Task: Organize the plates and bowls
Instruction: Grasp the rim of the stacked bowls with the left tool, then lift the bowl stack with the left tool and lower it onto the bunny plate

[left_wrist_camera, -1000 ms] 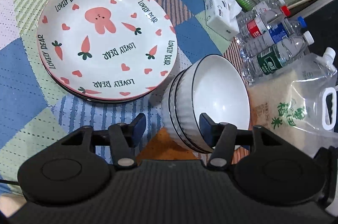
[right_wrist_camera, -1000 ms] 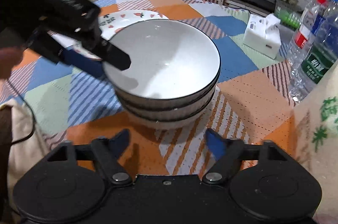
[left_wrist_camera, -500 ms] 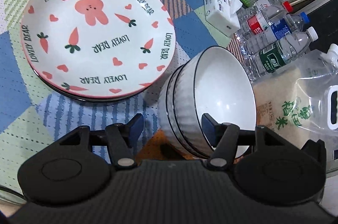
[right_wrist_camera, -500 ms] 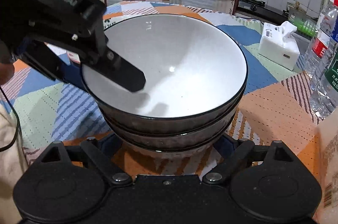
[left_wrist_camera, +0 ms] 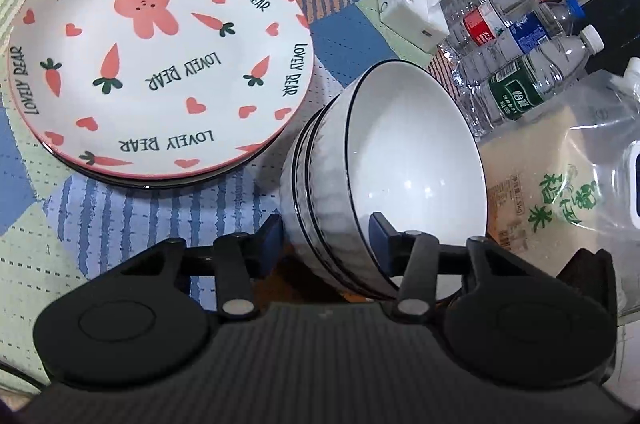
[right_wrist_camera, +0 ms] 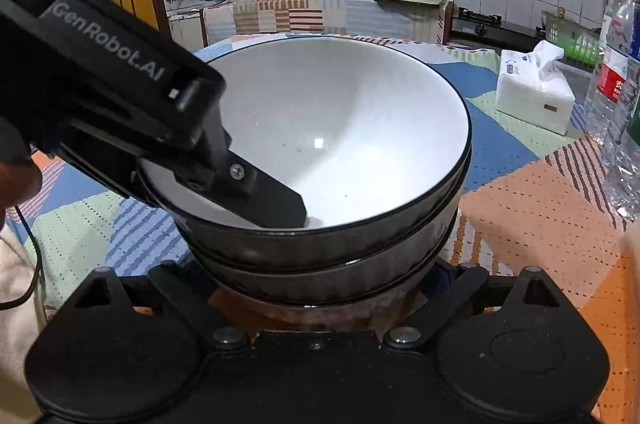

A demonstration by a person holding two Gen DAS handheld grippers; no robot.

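Bowls: stack of three white bowls [left_wrist_camera: 404, 180] with thin dark rims, nested one in another, standing on the patchwork tablecloth [left_wrist_camera: 132, 220] near its front edge, just right of the plates.
Plates: stack of plates [left_wrist_camera: 160, 60] flat on the cloth; the top one is white with a pink rabbit, carrots, hearts and the words "LOVELY BEAR". A darker plate edge shows under it.
Left gripper: left gripper [left_wrist_camera: 326, 240] straddles the near wall of the bowl stack — one finger inside the top bowl, the other outside against the ribbed side. Its jaws have just been closing, with the bowl wall between them; the blue pads look to be pressing on it from both sides.
Left gripper, other view: in the right wrist view its black finger [right_wrist_camera: 272, 200] lies inside the top bowl, tip low on the inner wall.
Right gripper: right gripper [right_wrist_camera: 316, 288] sits low at the foot of the bowl stack, jaws spread wide and just opening further. The stack fills the space between them, but the fingertips are hidden under it — I cannot tell if they touch.
Beside: tissue pack [left_wrist_camera: 412, 6], three water bottles [left_wrist_camera: 520, 80] lying on the right, and a clear bag of rice [left_wrist_camera: 560, 192] next to the bowls.
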